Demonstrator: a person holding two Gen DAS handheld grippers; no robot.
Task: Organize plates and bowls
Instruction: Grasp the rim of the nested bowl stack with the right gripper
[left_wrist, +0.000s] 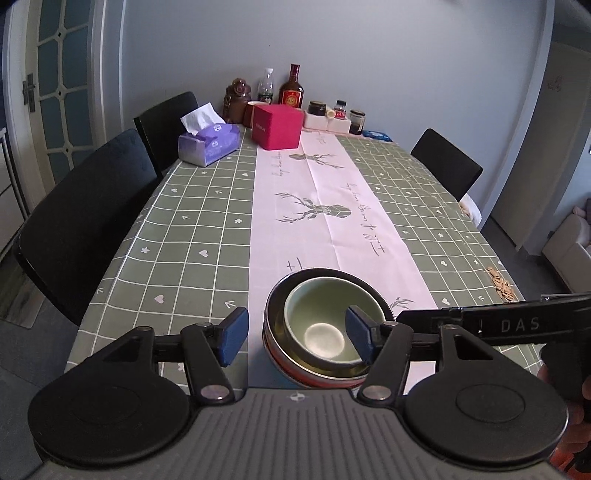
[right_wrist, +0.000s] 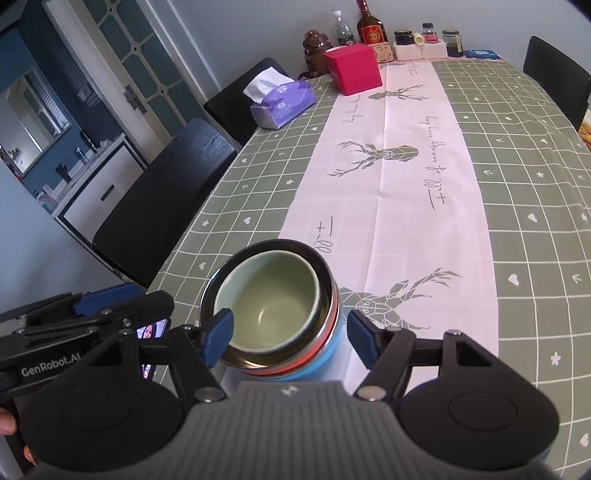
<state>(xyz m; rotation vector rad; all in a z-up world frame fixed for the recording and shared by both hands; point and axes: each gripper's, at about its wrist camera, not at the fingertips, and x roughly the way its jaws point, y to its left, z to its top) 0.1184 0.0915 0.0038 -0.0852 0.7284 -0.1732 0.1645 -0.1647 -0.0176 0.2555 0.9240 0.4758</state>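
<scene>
One pale green bowl (left_wrist: 320, 325) sits nested in what appear to be two or three stacked metal bowls (right_wrist: 334, 314). Also on the table (left_wrist: 177, 236): one tissue pack (left_wrist: 209, 142), one red box (left_wrist: 277, 126), two bottles (left_wrist: 291, 88), three dark jars (left_wrist: 317, 108). Three black chairs (left_wrist: 81, 221) surround it.

A table (left_wrist: 177, 236) under a green checked cloth carries stacked bowls (left_wrist: 321, 328), a tissue pack (left_wrist: 208, 142) and a red box (left_wrist: 277, 125).

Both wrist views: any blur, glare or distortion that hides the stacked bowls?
Left wrist: sharp, dim and even light, fisheye bends the table edges; green bowl clear, partly behind a fingertip. Right wrist: sharp too, strong barrel bend, mild sheen on the metal bowl rim, nothing washed out.
</scene>
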